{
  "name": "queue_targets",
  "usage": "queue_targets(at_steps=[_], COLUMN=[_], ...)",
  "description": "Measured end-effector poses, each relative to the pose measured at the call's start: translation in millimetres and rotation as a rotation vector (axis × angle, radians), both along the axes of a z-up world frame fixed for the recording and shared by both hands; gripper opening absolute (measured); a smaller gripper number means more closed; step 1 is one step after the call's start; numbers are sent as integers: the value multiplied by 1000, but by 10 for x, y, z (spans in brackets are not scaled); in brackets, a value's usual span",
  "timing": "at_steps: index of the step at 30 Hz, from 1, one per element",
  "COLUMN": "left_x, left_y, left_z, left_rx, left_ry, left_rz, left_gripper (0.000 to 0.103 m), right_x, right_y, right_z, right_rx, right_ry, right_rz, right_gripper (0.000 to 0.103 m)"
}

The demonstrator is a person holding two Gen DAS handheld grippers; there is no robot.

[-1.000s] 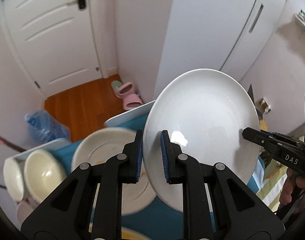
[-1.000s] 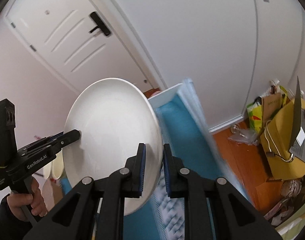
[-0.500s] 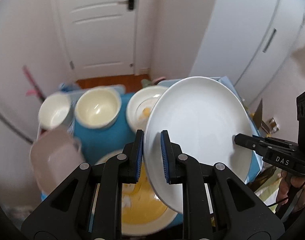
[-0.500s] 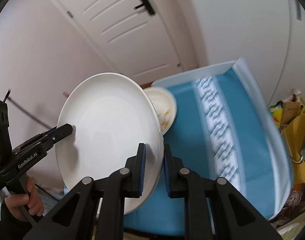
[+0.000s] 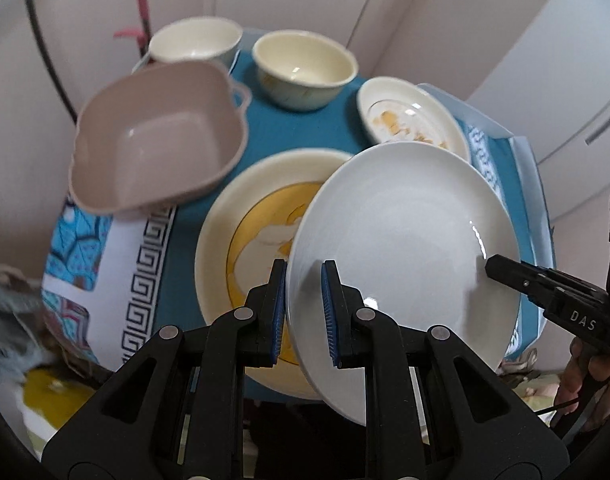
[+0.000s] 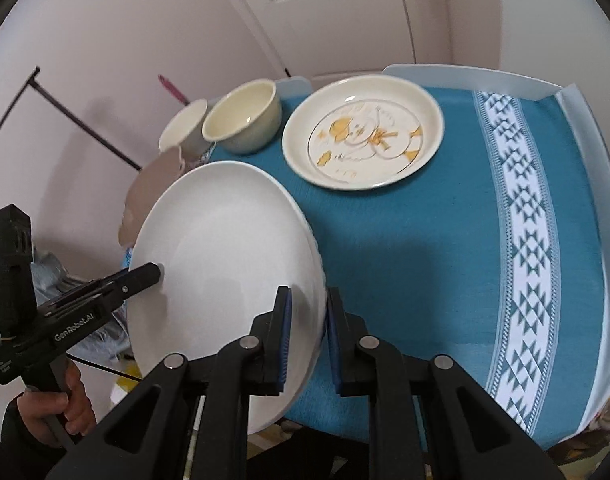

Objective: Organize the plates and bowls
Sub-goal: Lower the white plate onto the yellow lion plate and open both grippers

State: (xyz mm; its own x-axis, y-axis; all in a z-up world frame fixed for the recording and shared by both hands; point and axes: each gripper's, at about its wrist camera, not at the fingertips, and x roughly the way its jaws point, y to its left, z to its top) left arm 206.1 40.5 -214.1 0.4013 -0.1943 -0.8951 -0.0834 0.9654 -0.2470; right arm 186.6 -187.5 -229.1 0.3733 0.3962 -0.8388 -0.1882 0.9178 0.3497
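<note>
Both grippers hold one plain white plate (image 5: pixel 405 240) by opposite rims, above the table. My left gripper (image 5: pixel 303 312) is shut on its near rim; my right gripper (image 6: pixel 307 336) is shut on the other rim of the same plate (image 6: pixel 225 264). Below it lies a large cream plate with a yellow pattern (image 5: pixel 241 236). A smaller patterned plate (image 6: pixel 363 132) lies farther back. Two cream bowls (image 5: pixel 303 68) (image 5: pixel 195 42) stand at the back. A pink square bowl (image 5: pixel 157 136) sits at the left.
The table carries a teal cloth (image 6: pixel 425 248) with a white patterned band (image 6: pixel 533 248). A white door (image 6: pixel 345 12) and walls stand behind the table. A black rack bar (image 6: pixel 77 120) leans at the left.
Both grippers have swung down with the white plate, from facing the door and wall to looking down at the table. The plate now hangs over the large patterned plate.
</note>
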Motion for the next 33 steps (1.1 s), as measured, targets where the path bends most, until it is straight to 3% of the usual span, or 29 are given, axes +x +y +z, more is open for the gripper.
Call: queue_targets(at_steps=[8,19,29,33], left_x=[94,188,233,234], left_y=[-10,22,-38,-139], left_z=[-372,-499,-524,-533], left_rx=[-27,-10,62,150], left_ry=[48,77,88,89], left_rz=[14,12,-16,-53], left_gripper=[15,16,17,17], right_x=[175,273,296,309], right_y=[74,185,236,257], right_z=[-130,-192,-212,-216], right_rx=[-35,-70,-88,-90], right_ry=[21,16,7,4], right_rz=[10,25,41,44], right_gripper=[16,15,15,15])
